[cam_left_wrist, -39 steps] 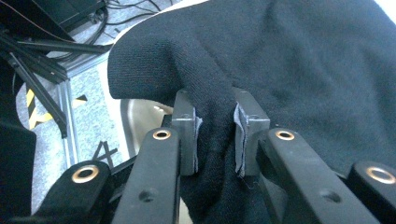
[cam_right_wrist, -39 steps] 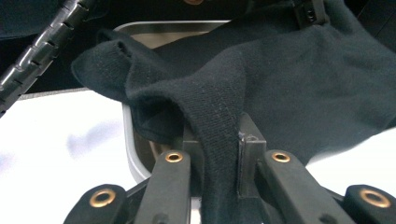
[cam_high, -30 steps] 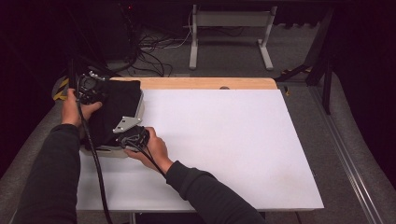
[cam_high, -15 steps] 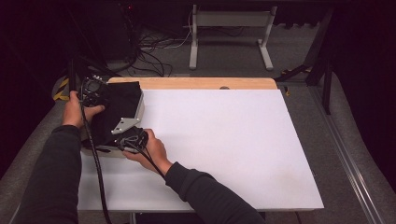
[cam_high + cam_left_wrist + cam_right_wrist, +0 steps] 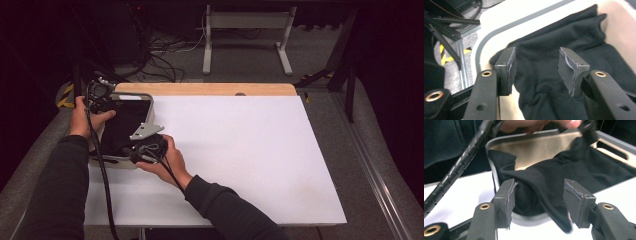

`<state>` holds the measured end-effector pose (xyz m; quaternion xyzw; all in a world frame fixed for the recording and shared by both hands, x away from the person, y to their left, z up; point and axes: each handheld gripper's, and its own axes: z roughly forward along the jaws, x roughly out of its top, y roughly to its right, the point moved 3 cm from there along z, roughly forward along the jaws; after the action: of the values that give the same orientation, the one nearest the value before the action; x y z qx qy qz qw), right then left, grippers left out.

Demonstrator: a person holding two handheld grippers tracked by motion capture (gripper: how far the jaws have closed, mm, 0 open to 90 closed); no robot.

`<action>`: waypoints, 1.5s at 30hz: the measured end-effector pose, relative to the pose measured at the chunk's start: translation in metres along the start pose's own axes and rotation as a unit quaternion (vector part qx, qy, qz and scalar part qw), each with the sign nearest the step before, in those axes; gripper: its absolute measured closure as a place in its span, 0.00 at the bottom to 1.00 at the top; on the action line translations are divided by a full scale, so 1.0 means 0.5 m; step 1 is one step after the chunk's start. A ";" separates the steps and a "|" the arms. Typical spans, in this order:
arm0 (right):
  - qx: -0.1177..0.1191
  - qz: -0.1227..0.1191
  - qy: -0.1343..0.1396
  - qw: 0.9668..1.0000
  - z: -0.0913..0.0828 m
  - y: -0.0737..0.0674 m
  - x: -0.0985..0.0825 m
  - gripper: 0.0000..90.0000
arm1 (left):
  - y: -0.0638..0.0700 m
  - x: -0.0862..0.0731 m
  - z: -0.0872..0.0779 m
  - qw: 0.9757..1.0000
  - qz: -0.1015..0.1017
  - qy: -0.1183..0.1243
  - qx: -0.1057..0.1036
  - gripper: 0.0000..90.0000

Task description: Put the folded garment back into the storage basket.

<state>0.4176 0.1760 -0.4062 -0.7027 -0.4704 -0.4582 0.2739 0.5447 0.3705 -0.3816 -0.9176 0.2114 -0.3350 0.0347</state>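
Both grippers parted over cloth in bin

The left gripper [image 5: 536,72] and right gripper [image 5: 537,202] have just been opened; nothing is clamped. The black cloth [image 5: 122,127] is seen at twelve o'clock between each pair of jaws, lying in the beige bin [image 5: 149,102].

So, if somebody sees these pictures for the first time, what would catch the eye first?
Probably the black cloth lying in the pale bin at the left edge of the white table, dark against the bright top. Next, the two hand-held grippers at the bin: the left gripper at its far end and the right gripper at its near end. Both have just been opening their jaws, which now stand apart over the cloth without pressing it.
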 end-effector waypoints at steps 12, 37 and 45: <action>-0.040 0.000 0.020 0.999 -0.112 0.050 -0.036 0.48 | 0.041 -0.022 -0.078 0.997 0.009 0.066 -0.035 0.76; -0.101 -0.013 -0.003 0.995 -0.320 0.110 -0.162 0.44 | 0.156 -0.158 -0.136 0.989 0.024 0.124 -0.076 0.83; -0.110 -0.013 -0.033 0.993 -0.378 0.122 -0.210 0.42 | 0.173 -0.188 -0.148 0.988 0.030 0.126 -0.085 0.91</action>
<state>0.3857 -0.0461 -0.4170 -0.7369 -0.4348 -0.4877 0.1733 0.4021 0.3360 -0.3984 -0.8610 0.2694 -0.4271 -0.0605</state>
